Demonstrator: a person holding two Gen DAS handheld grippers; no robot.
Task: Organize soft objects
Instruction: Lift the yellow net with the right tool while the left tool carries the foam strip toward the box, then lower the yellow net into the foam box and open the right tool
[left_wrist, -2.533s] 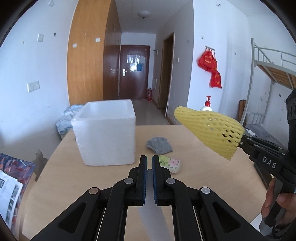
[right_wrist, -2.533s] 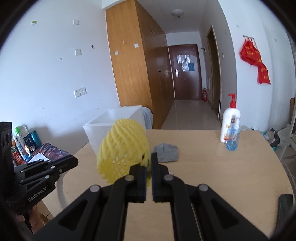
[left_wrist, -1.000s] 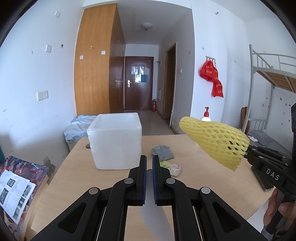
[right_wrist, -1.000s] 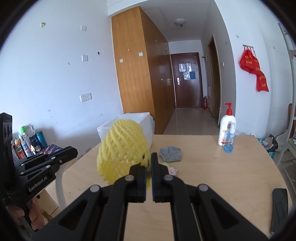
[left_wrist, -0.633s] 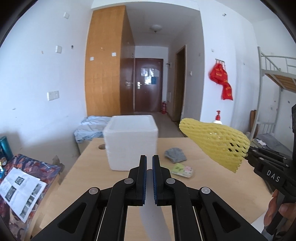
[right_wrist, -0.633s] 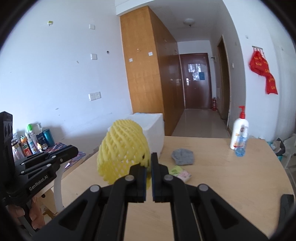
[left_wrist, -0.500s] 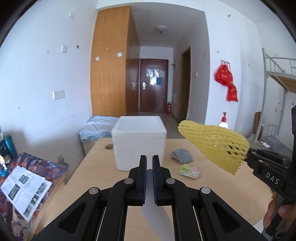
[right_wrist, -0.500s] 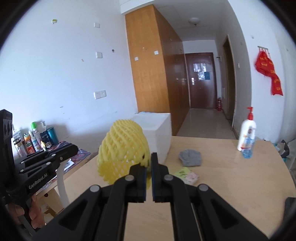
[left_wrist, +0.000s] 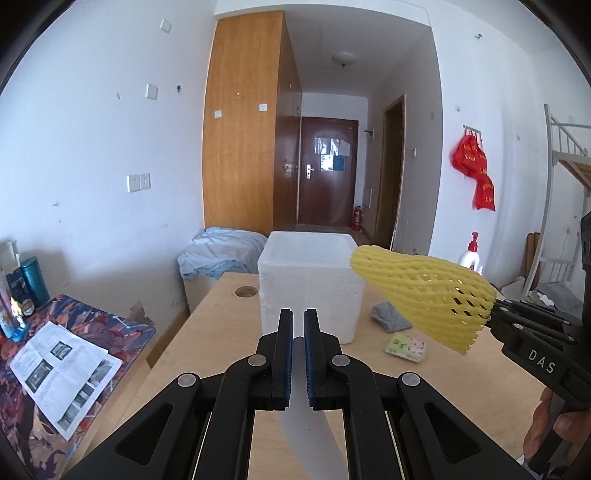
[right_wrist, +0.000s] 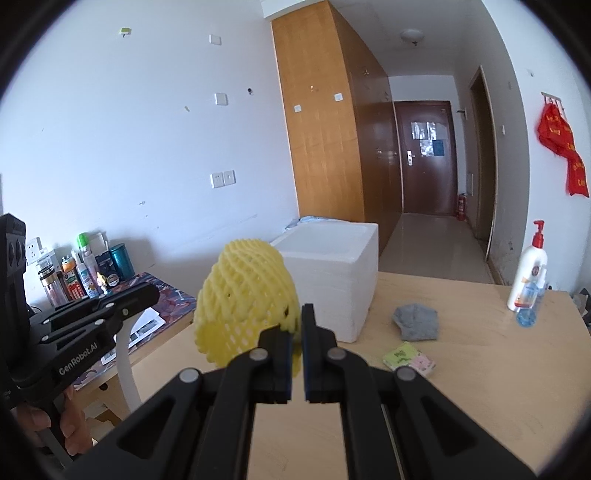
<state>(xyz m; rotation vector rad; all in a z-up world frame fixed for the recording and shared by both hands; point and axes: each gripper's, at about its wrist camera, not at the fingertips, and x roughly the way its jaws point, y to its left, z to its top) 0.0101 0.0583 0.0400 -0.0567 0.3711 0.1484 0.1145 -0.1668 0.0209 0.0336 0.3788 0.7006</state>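
Above the bench (left_wrist: 207, 339), the right gripper (right_wrist: 297, 328) held a yellow foam net (right_wrist: 247, 299) up in the air. Its jaws were clenched on one edge of the net, and the rest of the net stuck out in front. The left gripper (left_wrist: 298, 325) held nothing, and its jaws were pressed shut.

A white foam box (left_wrist: 308, 284) stood open on the bench. The net hung near it but was not over the opening. A grey cloth (right_wrist: 416, 321) and a small packet (right_wrist: 408, 359) lay on the bench beside the box, apart from each other.

The net was probably meant to go into the box. A few things could have gone wrong.

The jaws only pinched a thin edge, and the net was light and squishy. A quick swing might have pulled it loose, and it would have dropped on the bench or off the side.

The net was also wide and floppy. If it was let go before it was right over the opening, it might have caught on the rim and rolled off.

The box looked very light. A bump from the gripper could have pushed it along the bench or tipped it.

A pump bottle (right_wrist: 528, 273) stood far off at the bench edge, so it seemed safe.
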